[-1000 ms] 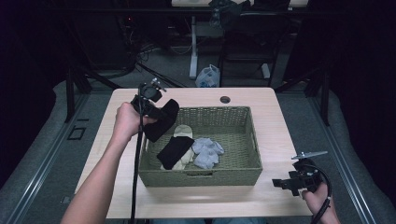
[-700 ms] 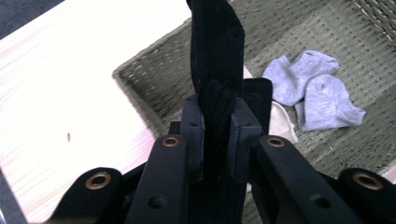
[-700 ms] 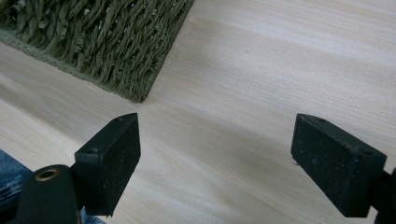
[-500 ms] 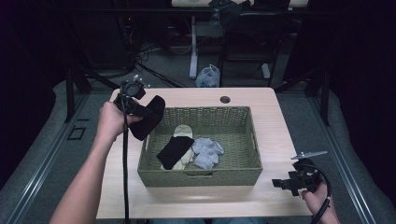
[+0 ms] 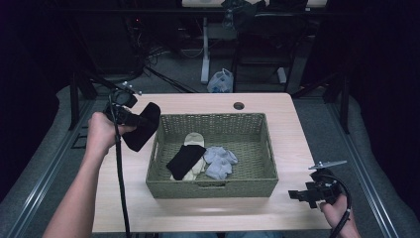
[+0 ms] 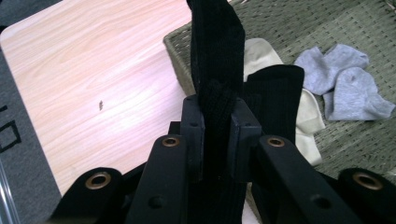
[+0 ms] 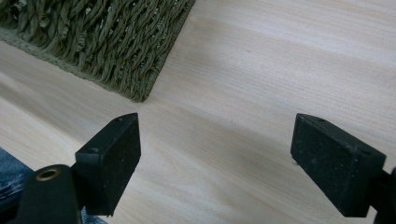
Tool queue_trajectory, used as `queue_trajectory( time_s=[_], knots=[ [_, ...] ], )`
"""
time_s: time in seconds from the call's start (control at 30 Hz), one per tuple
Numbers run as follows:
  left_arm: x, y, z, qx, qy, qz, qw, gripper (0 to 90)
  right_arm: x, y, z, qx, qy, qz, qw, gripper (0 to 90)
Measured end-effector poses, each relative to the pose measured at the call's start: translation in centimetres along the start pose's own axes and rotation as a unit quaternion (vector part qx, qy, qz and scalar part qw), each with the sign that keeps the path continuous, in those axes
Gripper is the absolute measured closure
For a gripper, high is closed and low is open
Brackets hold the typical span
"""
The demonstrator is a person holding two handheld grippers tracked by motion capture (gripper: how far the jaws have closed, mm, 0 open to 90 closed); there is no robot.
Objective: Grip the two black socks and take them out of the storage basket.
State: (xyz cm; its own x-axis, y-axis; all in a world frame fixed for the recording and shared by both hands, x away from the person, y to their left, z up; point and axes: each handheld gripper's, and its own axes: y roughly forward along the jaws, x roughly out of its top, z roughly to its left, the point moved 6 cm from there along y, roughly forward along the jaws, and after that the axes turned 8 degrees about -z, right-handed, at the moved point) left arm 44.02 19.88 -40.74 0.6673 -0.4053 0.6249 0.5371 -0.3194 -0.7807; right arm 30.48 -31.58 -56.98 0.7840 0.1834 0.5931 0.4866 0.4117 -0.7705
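Bare table left of basket; basket wall blocks

The basket sits near the middle of the surface. Three items lie in its left-centre part: the flat sock rests on the underlying sock, and the bundled pair lies just to their right, touching them. The hole in the surface lies behind the basket, near the far edge.

The left claw is above the surface, just left of the basket's far-left corner, clamped on the hanging sock, which hangs just beside the basket's left wall. The right claw is low over the surface's near-right corner, right of the basket and apart from it.
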Motion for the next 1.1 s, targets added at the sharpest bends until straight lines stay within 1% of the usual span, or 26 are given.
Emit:
queue_trajectory(
  time_s=[0.03,0.13,0.3,0.33,0.37,0.4,0.47,0.63,0.7,0.77,0.8,0.83,0.87,0.93,1.0,1.03,1.07,1.1],
  knots=[
    [0.0,0.0,0.0,0.0,0.0,0.0,1.0,79.7,0.0,0.0,0.0,0.0,0.0,0.002,1.0,15.8],
    [-0.7,-0.1,0.6,0.002,-0.007,-0.001,1.0,79.7,0.0,0.0,0.1,-0.001,0.0,0.0,1.0,15.9],
    [-1.4,0.0,1.2,0.004,-0.018,-0.002,0.9998,79.7,-0.1,-0.1,0.2,0.007,-0.001,0.0,1.0,16.0],
    [-1.7,0.1,1.5,0.005,-0.026,-0.003,0.9996,79.7,-0.1,-0.1,0.1,0.004,0.001,0.0,1.0,16.1],
    [-1.7,0.1,1.5,0.005,-0.026,-0.003,0.9996,79.8,-0.1,-0.1,0.1,0.006,0.002,0.0,1.0,16.1],
    [-2.1,0.2,1.9,0.006,-0.032,-0.003,0.9995,79.7,-0.1,-0.1,0.1,0.006,0.002,0.0,1.0,16.1],
    [-2.4,0.2,2.2,0.007,-0.037,-0.004,0.9993,79.7,-0.1,0.0,0.1,0.004,-0.002,-0.001,1.0,16.1],
    [-3.2,-0.1,2.9,0.015,-0.051,-0.007,0.9986,79.7,-0.2,0.0,0.0,0.006,0.001,0.001,1.0,16.2],
    [-3.7,-0.1,3.2,0.021,-0.061,-0.009,0.9979,79.7,-0.1,-0.1,0.0,0.004,0.002,-0.001,1.0,16.1],
    [-4.0,-0.1,3.4,0.024,-0.063,-0.006,0.9977,79.7,-0.1,-0.1,0.1,0.007,0.0,-0.002,1.0,16.2],
    [-4.6,-0.2,3.7,0.026,-0.071,-0.007,0.9971,79.7,-0.2,-0.1,0.0,0.008,-0.001,-0.001,1.0,16.1],
    [-4.6,-0.2,3.7,0.026,-0.071,-0.007,0.9971,79.7,-0.2,-0.1,0.0,0.008,-0.001,-0.001,1.0,16.1],
    [-5.3,-0.2,4.0,0.031,-0.077,-0.007,0.9965,79.7,-0.2,-0.1,0.1,0.009,-0.001,-0.001,1.0,16.2],
    [-5.9,-0.3,4.2,0.035,-0.083,-0.005,0.9959,79.7,-0.1,-0.1,0.1,0.009,-0.001,-0.004,0.9999,16.2],
    [-6.5,-0.4,4.5,0.04,-0.09,-0.006,0.9951,79.7,0.0,-0.2,0.2,0.012,-0.004,-0.004,0.9999,16.2],
    [-6.5,-0.4,4.5,0.04,-0.09,-0.006,0.9951,79.7,0.0,-0.2,0.2,0.012,-0.004,-0.004,0.9999,16.2],
    [-7.0,-0.4,4.6,0.043,-0.098,-0.008,0.9943,79.7,0.0,-0.1,0.3,0.013,-0.005,-0.006,0.9999,16.2],
    [-7.0,-0.4,4.6,0.043,-0.098,-0.008,0.9943,79.7,0.0,-0.1,0.3,0.013,-0.005,-0.006,0.9999,16.2]
  ],
)
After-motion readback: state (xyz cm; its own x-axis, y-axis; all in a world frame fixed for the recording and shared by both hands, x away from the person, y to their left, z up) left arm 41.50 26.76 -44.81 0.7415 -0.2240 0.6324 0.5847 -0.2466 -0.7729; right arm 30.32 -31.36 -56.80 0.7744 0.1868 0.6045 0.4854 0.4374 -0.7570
